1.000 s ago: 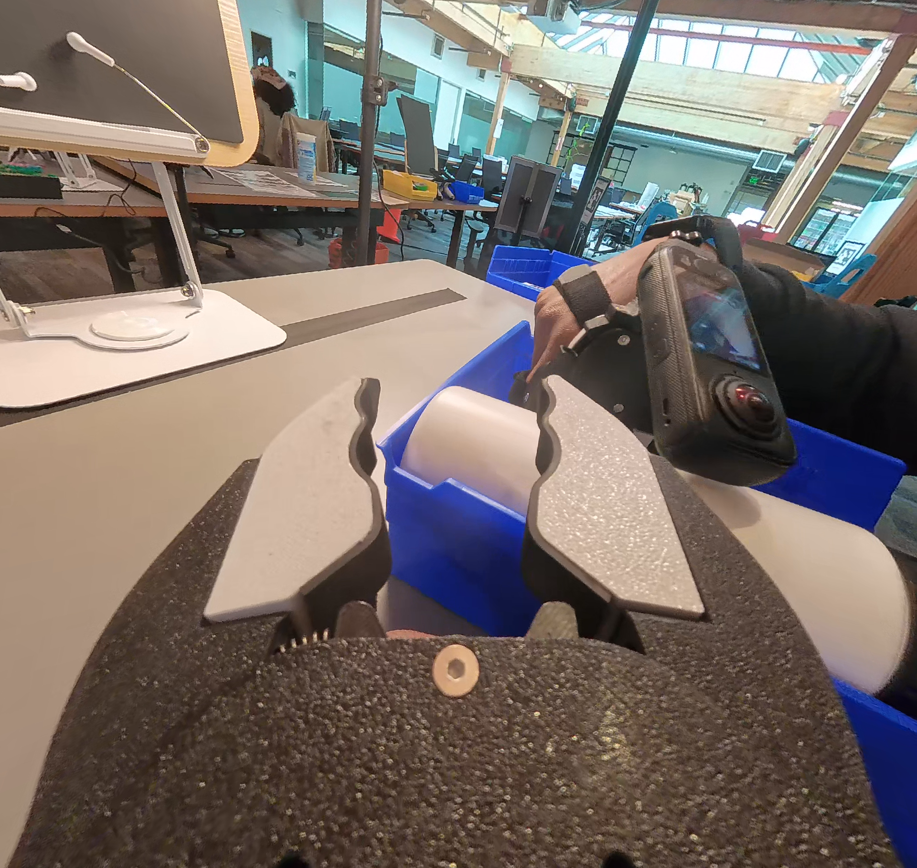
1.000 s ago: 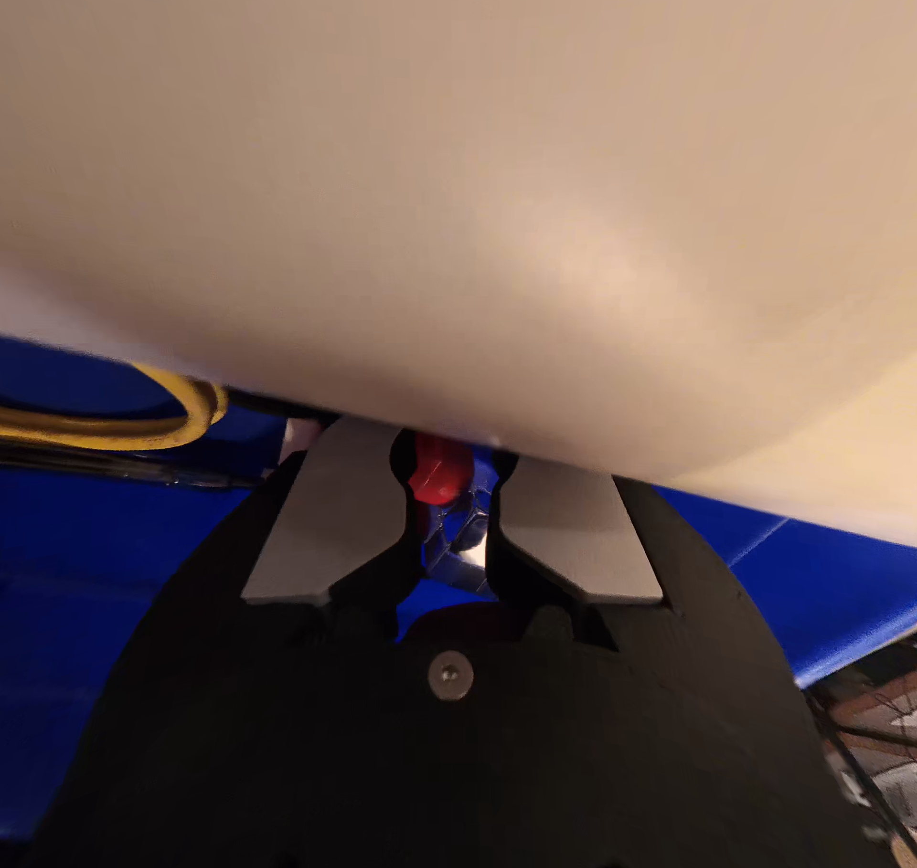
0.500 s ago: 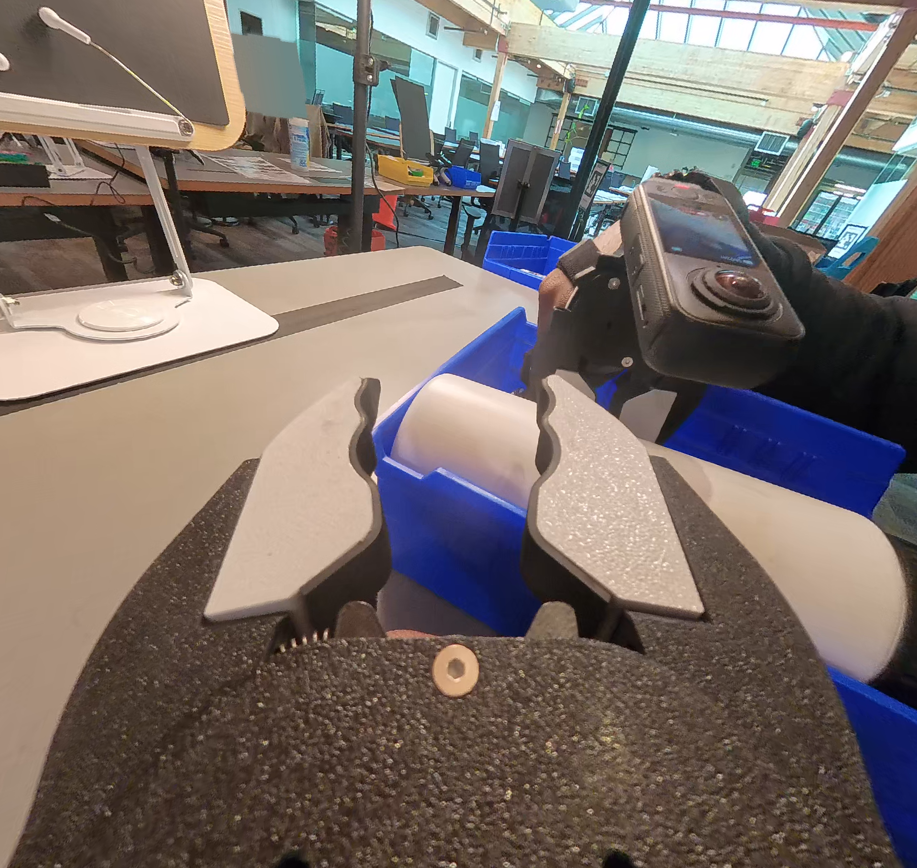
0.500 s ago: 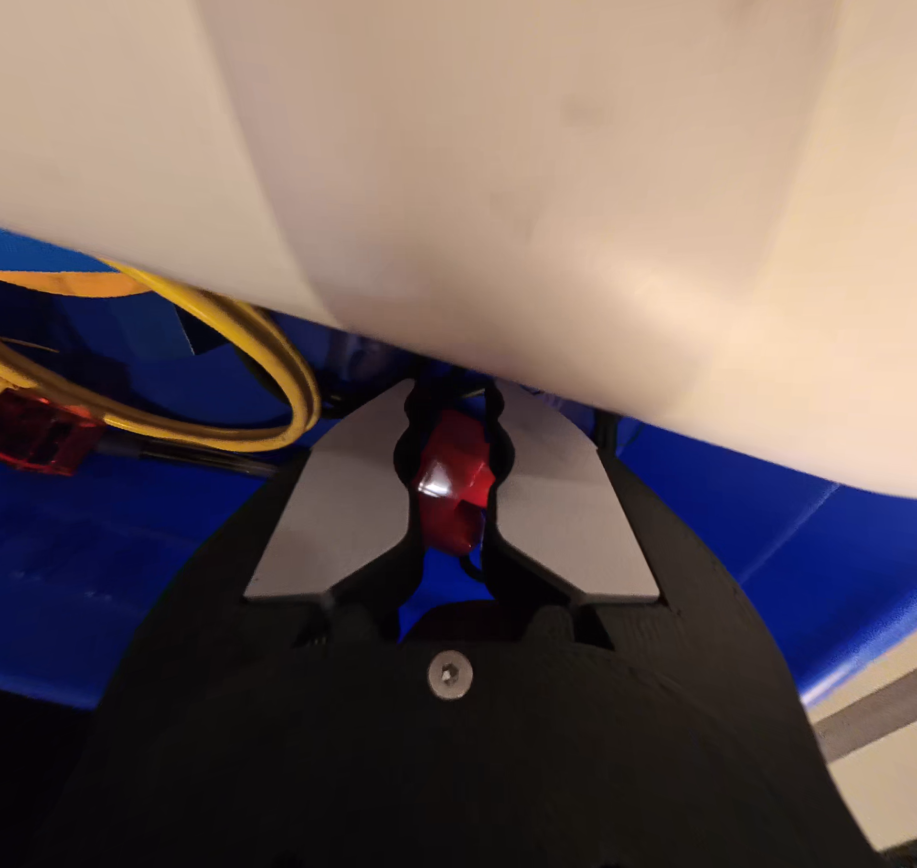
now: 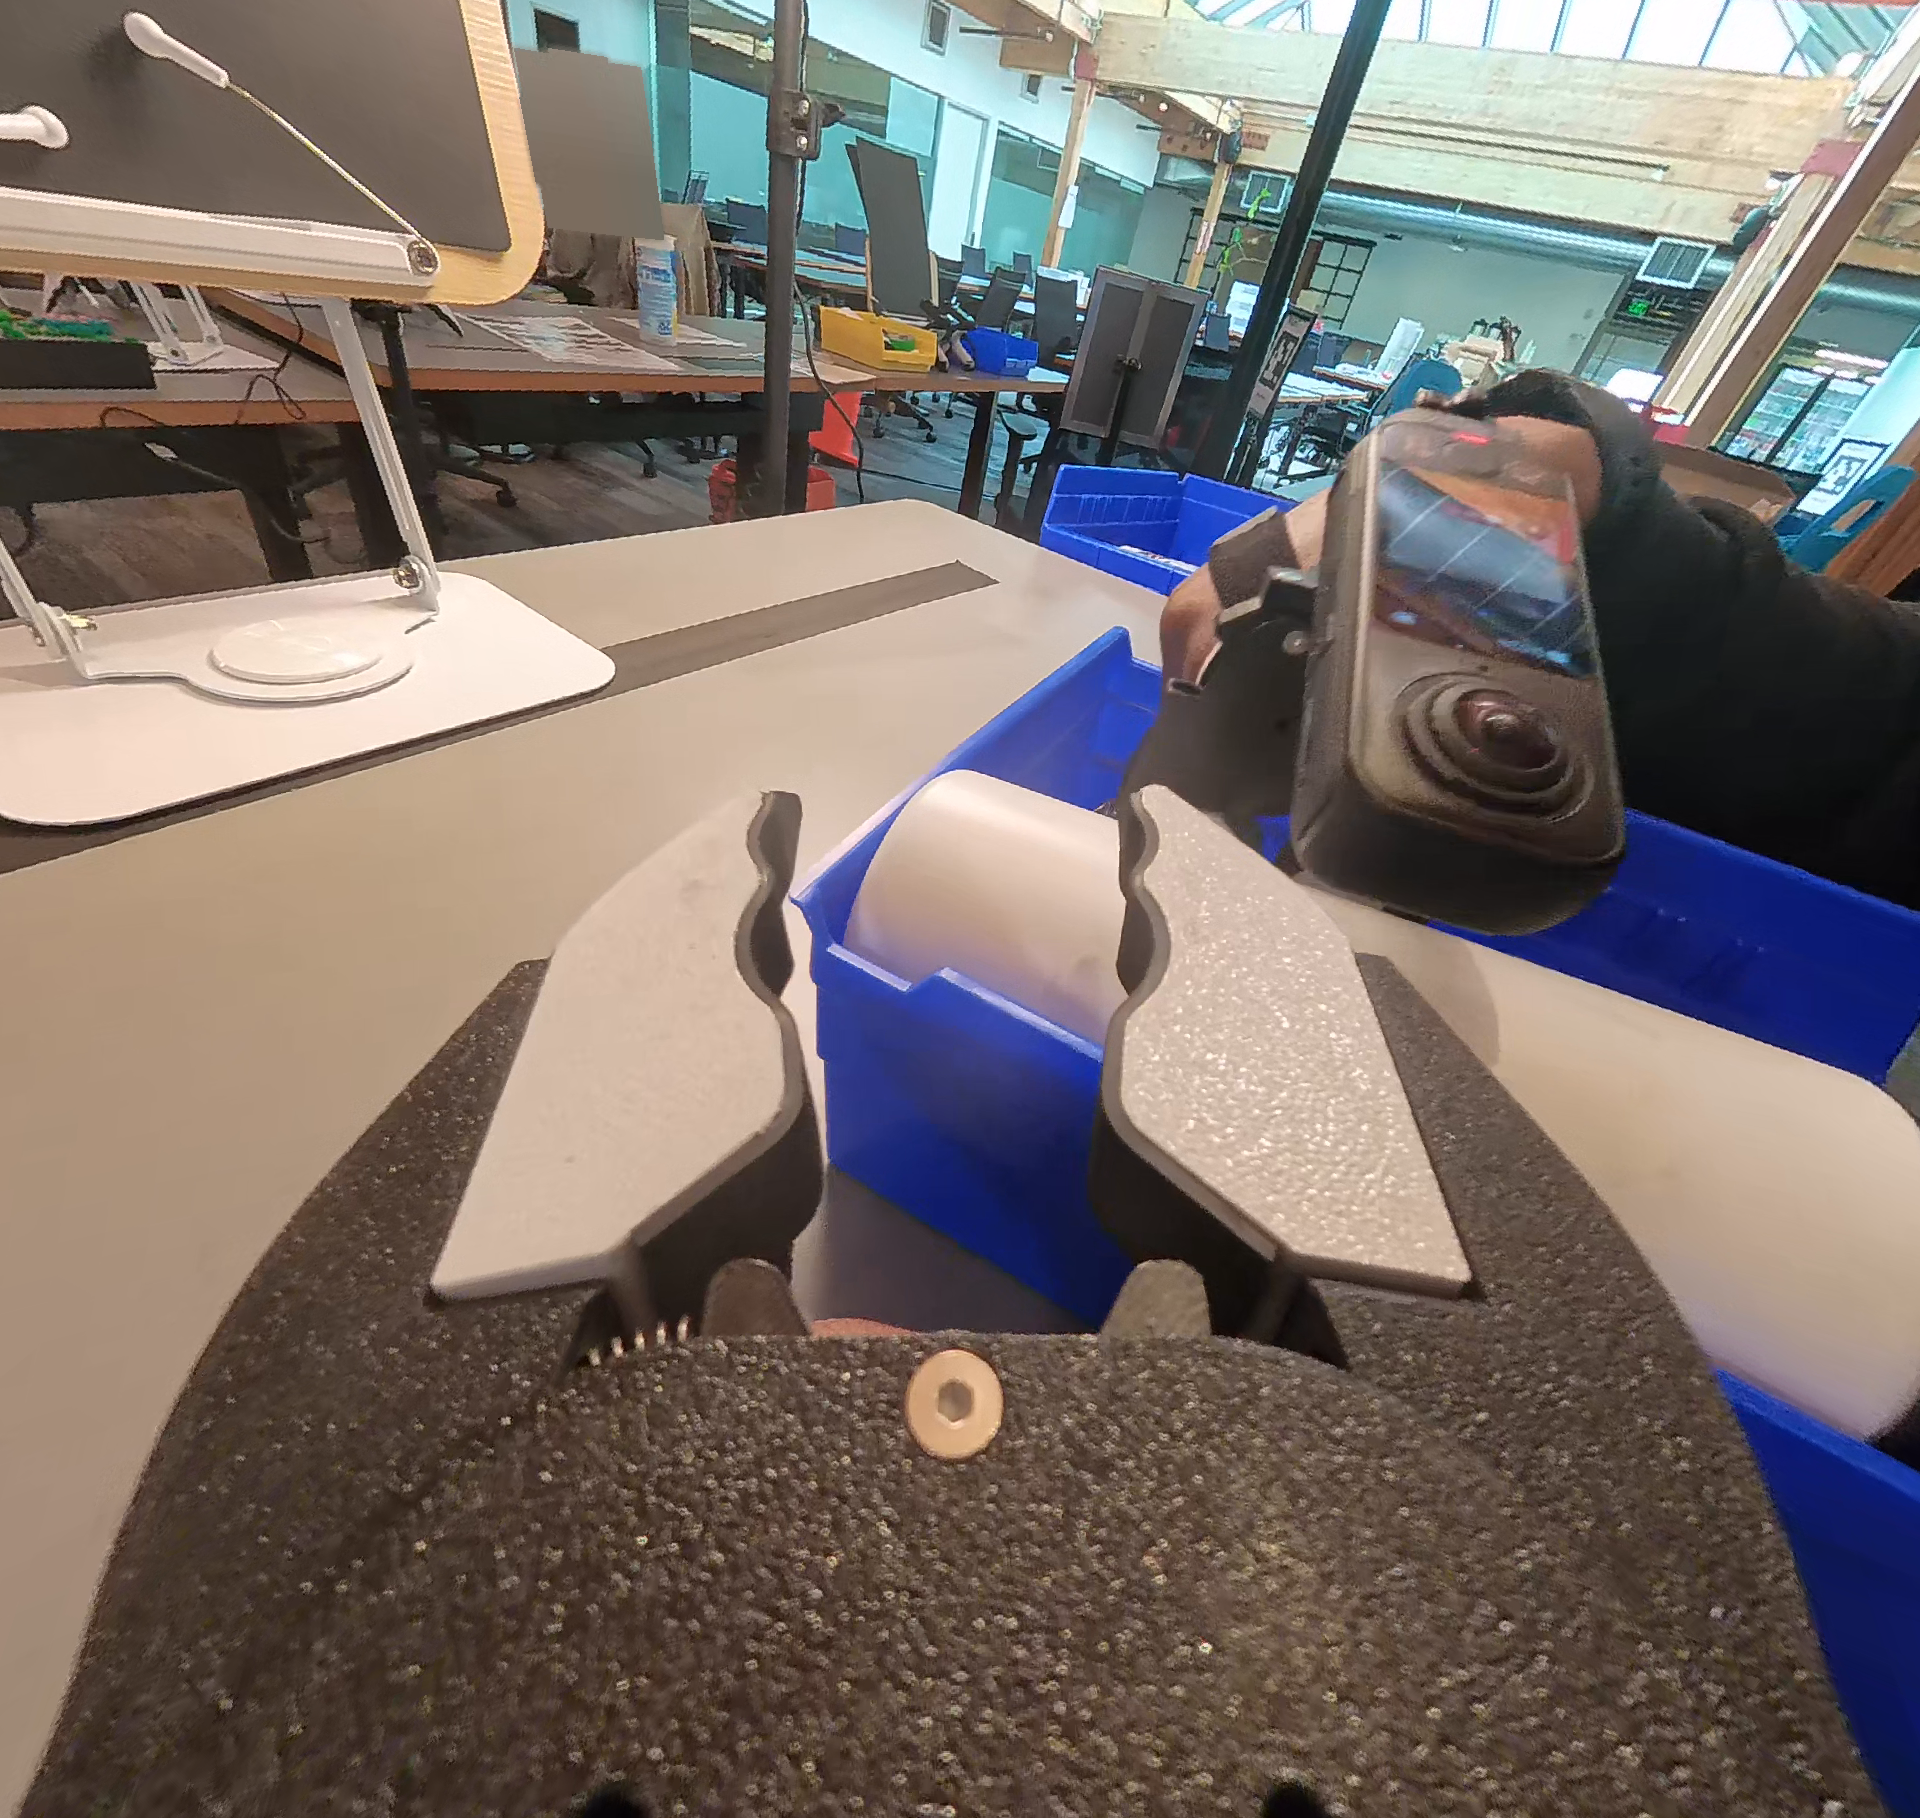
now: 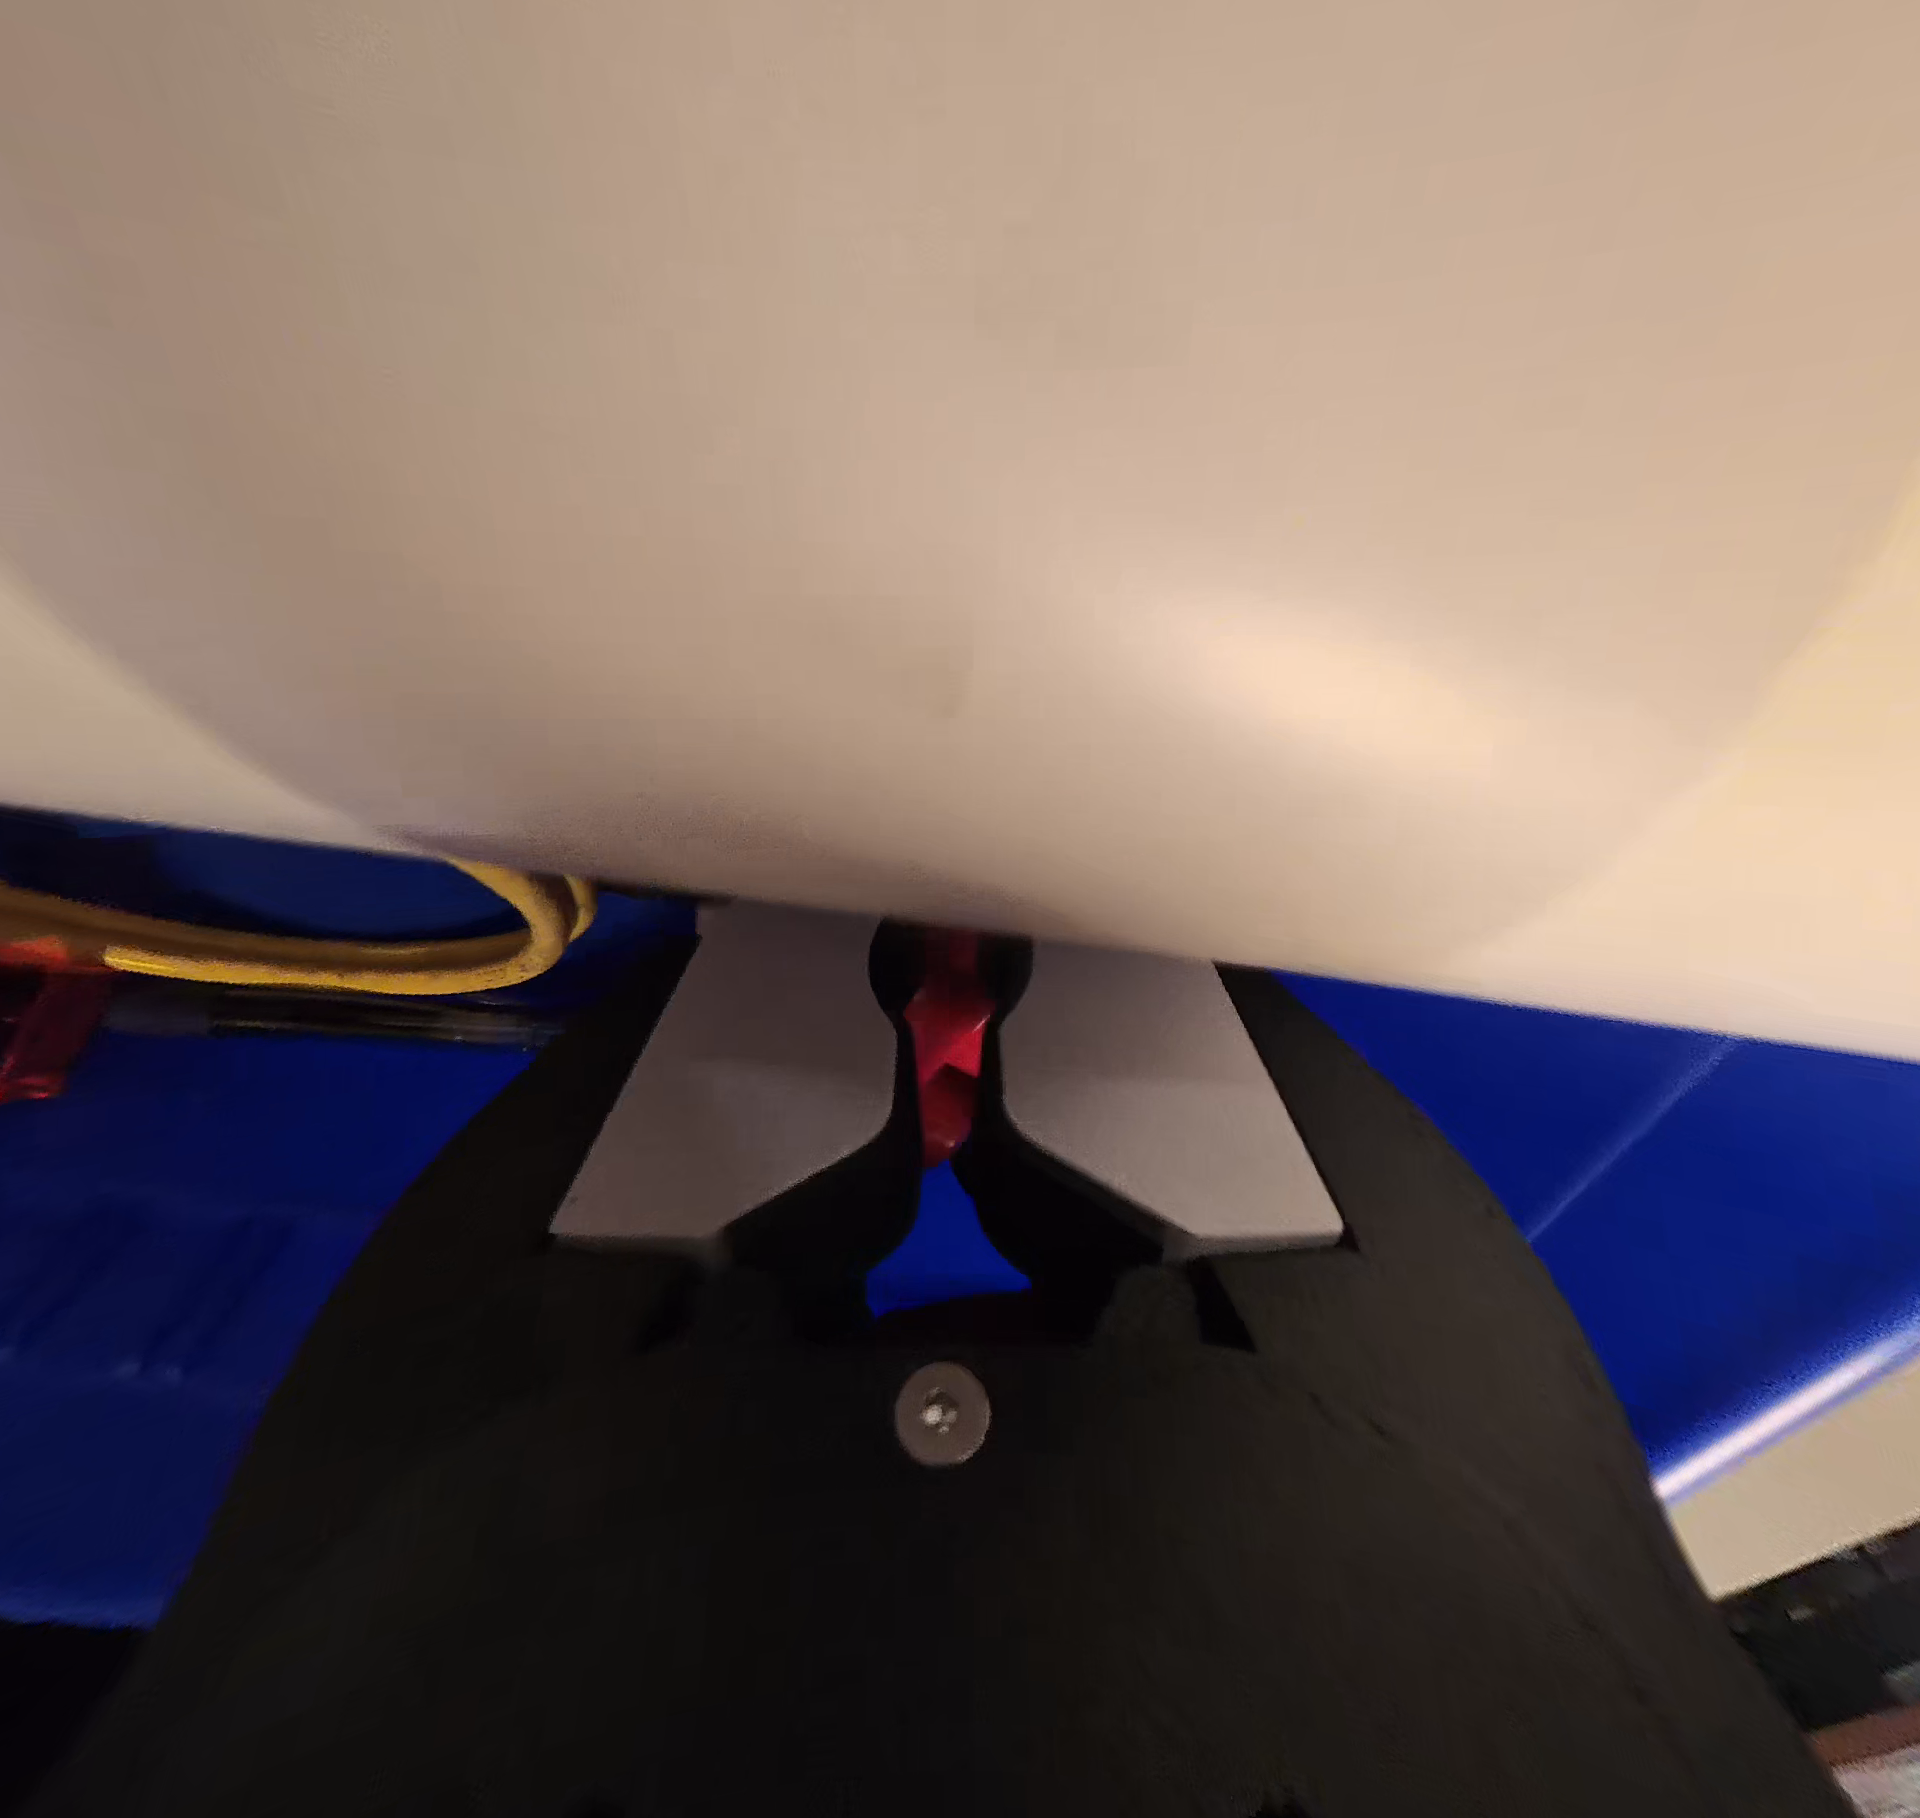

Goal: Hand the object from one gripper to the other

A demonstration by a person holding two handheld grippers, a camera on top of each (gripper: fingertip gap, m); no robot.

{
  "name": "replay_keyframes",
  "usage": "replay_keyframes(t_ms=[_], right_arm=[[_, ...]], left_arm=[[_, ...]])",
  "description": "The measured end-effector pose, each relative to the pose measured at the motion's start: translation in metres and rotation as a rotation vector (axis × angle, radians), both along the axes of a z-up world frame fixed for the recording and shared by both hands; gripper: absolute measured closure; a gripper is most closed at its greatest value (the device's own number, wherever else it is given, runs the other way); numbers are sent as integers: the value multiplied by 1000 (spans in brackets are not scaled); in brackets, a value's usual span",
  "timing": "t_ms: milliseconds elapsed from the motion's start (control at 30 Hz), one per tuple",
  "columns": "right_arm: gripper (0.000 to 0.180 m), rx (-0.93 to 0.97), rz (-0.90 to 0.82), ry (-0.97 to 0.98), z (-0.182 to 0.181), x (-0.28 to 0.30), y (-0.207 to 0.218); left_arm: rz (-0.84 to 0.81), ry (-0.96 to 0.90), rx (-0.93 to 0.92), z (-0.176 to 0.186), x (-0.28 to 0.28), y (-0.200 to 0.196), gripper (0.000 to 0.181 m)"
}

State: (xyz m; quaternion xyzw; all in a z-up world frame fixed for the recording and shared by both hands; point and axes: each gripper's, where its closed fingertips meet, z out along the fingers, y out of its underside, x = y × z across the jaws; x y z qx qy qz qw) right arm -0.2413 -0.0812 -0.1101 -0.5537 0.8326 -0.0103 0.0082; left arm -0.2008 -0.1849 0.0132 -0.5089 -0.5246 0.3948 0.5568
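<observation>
My right gripper [image 6: 948,968] is shut on a small red object [image 6: 948,1051], pinched between its grey fingers inside the blue bin [image 6: 260,1249], just under a big white roll [image 6: 935,366] that hides the fingertips. In the left wrist view the right gripper's body with its camera [image 5: 1455,688] dips into the blue bin [image 5: 956,1062] behind the white roll [image 5: 997,885]; the red object is hidden there. My left gripper [image 5: 951,823] is open and empty, held over the grey table [image 5: 312,937] in front of the bin's near corner.
A yellow cable [image 6: 364,947] and a red clear piece [image 6: 42,1030] lie in the bin to the left. A white stand base [image 5: 260,698] and a dark board [image 5: 239,54] stand at the table's back left. Another blue bin [image 5: 1122,521] sits behind. The tips of one gripper are about 15 centimetres away from the tips of the other. The red clear piece [image 6: 42,1030] is about 15 centimetres from my right fingertips.
My right gripper closed tighter on the red object and shifted under the white roll; seen from the left, it tilted back down toward the bin. My left gripper stayed open and nearly still.
</observation>
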Motion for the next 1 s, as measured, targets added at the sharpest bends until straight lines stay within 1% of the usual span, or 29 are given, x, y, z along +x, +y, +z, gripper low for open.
replay_keyframes(t_ms=[100, 200, 333, 500, 667, 833, 1000], right_arm=[[175, -95, -13, 24, 14, -1, -7], [176, -218, -61, 55, 34, -11, -15], [176, -399, -175, 62, 58, -32, -26], [176, -627, -321, 0, 88, -54, -34], [177, -764, -413, 37, 109, -79, -34], [176, -879, -492, 10, 141, -97, -30], [176, -914, -545, 4, 155, -110, -21]], left_arm=[[9, 5, -4, 1, 1, -2, 120], [17, 13, 4, 3, 2, -4, 121], [26, 21, 4, 4, 3, -6, 122], [19, 15, -5, 2, 1, -2, 122], [18, 8, -24, 0, -1, 1, 122], [32, 13, -38, 1, 0, -1, 122], [48, 18, -31, 2, 3, -5, 122]])
